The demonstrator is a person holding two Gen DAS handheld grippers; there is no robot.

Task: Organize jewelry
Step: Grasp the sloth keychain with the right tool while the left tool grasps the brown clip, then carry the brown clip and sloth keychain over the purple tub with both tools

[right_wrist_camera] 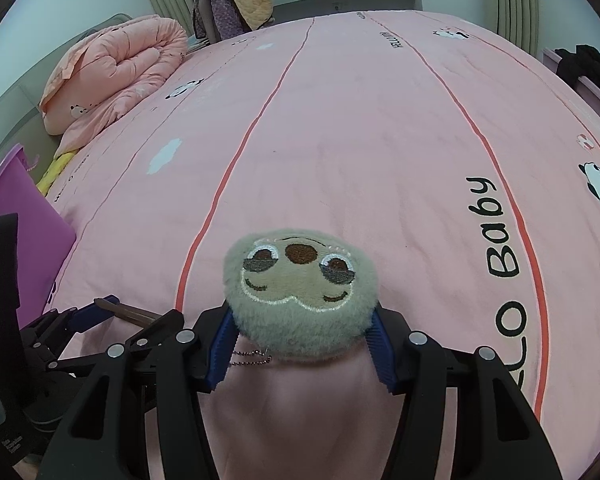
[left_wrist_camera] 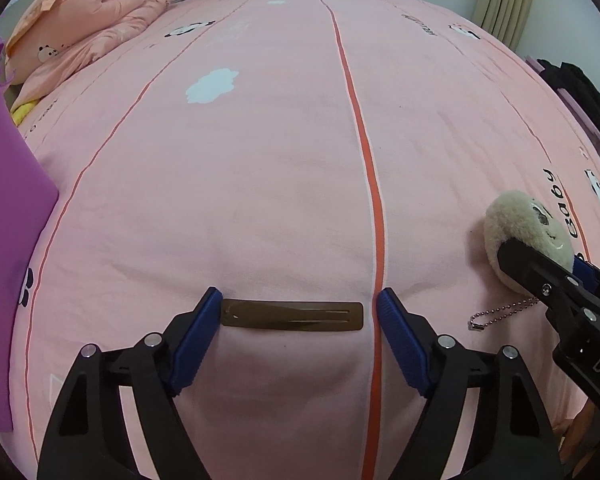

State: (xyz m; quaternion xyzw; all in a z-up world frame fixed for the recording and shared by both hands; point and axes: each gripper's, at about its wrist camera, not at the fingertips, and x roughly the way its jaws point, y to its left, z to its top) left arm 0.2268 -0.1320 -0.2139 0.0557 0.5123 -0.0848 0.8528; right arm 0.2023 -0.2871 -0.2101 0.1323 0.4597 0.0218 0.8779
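A flat brown hair clip (left_wrist_camera: 292,315) lies crosswise on the pink bedsheet (left_wrist_camera: 284,168). My left gripper (left_wrist_camera: 299,304) is open, its blue pads at each end of the clip, touching or nearly so. A round beige plush sloth-face keychain (right_wrist_camera: 300,292) with a bead chain (right_wrist_camera: 252,358) lies on the sheet. My right gripper (right_wrist_camera: 300,332) has its blue pads against both sides of the plush. In the left wrist view the plush (left_wrist_camera: 520,228) and its chain (left_wrist_camera: 500,314) sit at the right with the right gripper on them. The left gripper and clip (right_wrist_camera: 128,312) show at the left of the right wrist view.
A purple box (left_wrist_camera: 8,216) stands at the left edge of the bed; it also shows in the right wrist view (right_wrist_camera: 24,216). A folded pink quilt (right_wrist_camera: 112,68) lies at the far left. Dark clothes (left_wrist_camera: 580,92) lie on a ledge at the right.
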